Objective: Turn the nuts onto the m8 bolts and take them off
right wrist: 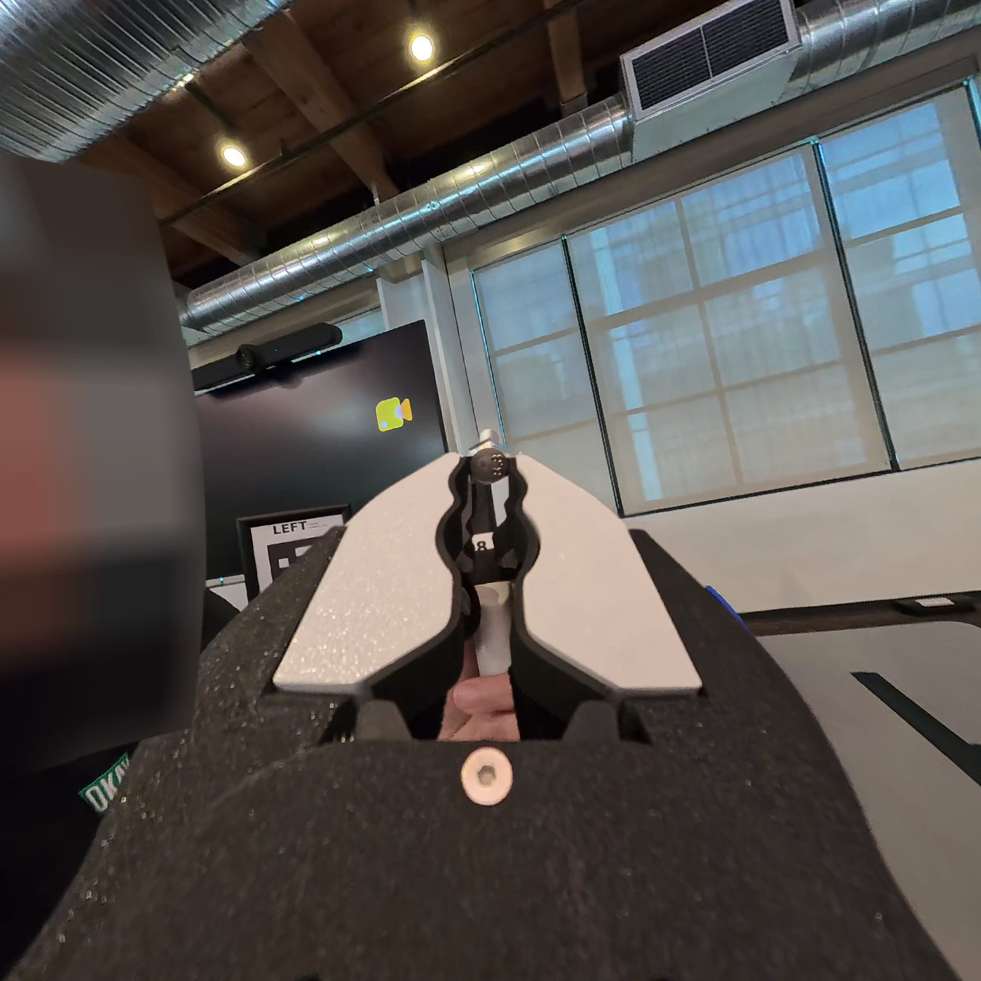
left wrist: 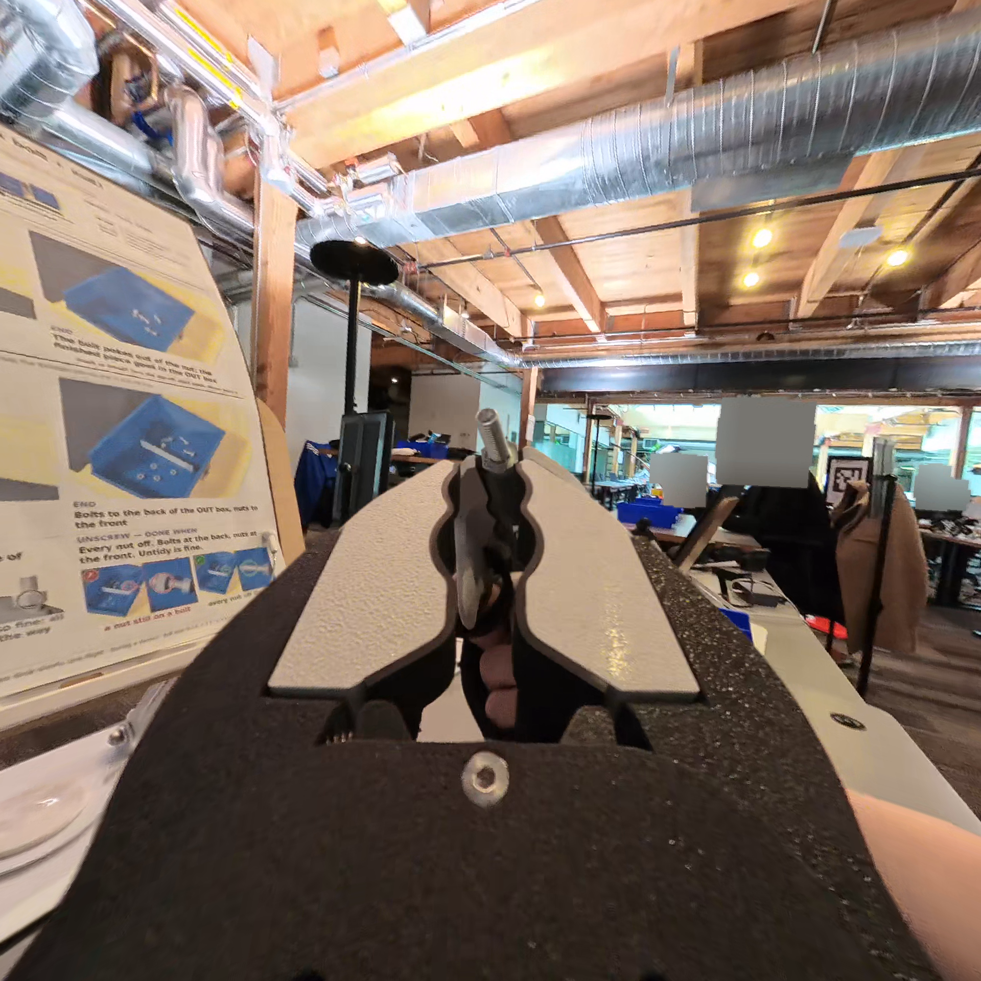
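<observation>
Both grippers are raised and point up toward the ceiling. In the left wrist view my left gripper (left wrist: 496, 467) is shut at its tips on a silver nut (left wrist: 500, 463). The bolt's threaded end (left wrist: 488, 432) pokes up past the nut and leans slightly left. Parts of the other gripper show through the gap between the fingers. In the right wrist view my right gripper (right wrist: 491, 470) is shut on the bolt's round dark head (right wrist: 491, 467), which faces the camera. A bit of silver metal (right wrist: 487, 438) shows just beyond it. The bolt's shaft is hidden there.
A printed instruction sheet (left wrist: 122, 398) stands close on the left. A white table edge (left wrist: 785, 653) lies to the right, with desks and blue bins beyond. A hand (left wrist: 913, 876) holds the left gripper. A dark screen (right wrist: 318, 424), a marker board (right wrist: 297, 547) and windows (right wrist: 743, 329) face the right gripper. Only a small space, under 4 cm, lies between the two pairs of fingers.
</observation>
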`<action>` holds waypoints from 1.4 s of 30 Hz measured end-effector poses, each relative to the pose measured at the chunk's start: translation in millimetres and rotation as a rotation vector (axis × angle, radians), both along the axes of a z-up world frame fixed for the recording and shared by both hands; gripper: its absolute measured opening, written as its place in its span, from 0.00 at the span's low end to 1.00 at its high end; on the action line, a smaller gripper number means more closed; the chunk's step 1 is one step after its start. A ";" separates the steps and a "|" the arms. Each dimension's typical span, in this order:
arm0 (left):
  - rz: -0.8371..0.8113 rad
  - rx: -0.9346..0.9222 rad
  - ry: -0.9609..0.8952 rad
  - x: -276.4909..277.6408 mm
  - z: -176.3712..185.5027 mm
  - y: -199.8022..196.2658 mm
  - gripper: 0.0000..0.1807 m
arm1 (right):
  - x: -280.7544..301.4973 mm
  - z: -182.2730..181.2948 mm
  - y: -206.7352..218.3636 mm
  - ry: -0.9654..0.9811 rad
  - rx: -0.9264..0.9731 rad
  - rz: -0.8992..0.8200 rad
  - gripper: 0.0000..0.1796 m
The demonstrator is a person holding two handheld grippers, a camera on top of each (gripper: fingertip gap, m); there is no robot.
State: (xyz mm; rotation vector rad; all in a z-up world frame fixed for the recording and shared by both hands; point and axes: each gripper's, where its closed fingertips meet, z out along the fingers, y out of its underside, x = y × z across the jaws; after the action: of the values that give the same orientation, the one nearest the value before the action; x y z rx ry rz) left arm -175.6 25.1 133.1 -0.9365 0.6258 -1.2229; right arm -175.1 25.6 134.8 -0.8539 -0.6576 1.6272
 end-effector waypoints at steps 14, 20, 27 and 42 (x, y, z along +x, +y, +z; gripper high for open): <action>-0.081 -0.040 -0.128 -11.2 13.9 -10.0 0.08 | -13.7 0.9 -9.0 0.069 0.020 0.058 0.07; -0.061 -0.026 -0.124 -11.3 12.7 -9.6 0.07 | -20.4 0.1 -10.2 0.086 0.016 0.059 0.07; -0.046 -0.018 -0.164 -15.8 14.3 -9.9 0.06 | -24.2 1.6 -11.2 0.127 0.020 0.026 0.07; -0.017 -0.037 -0.207 -20.0 12.6 -5.5 0.05 | -26.7 0.3 -6.2 0.201 -0.031 -0.020 0.07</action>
State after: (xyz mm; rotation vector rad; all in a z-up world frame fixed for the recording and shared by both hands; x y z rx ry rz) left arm -195.7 19.6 145.7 -0.8234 0.4494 -1.3304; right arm -201.8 19.4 135.1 -0.7058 -0.4826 1.6829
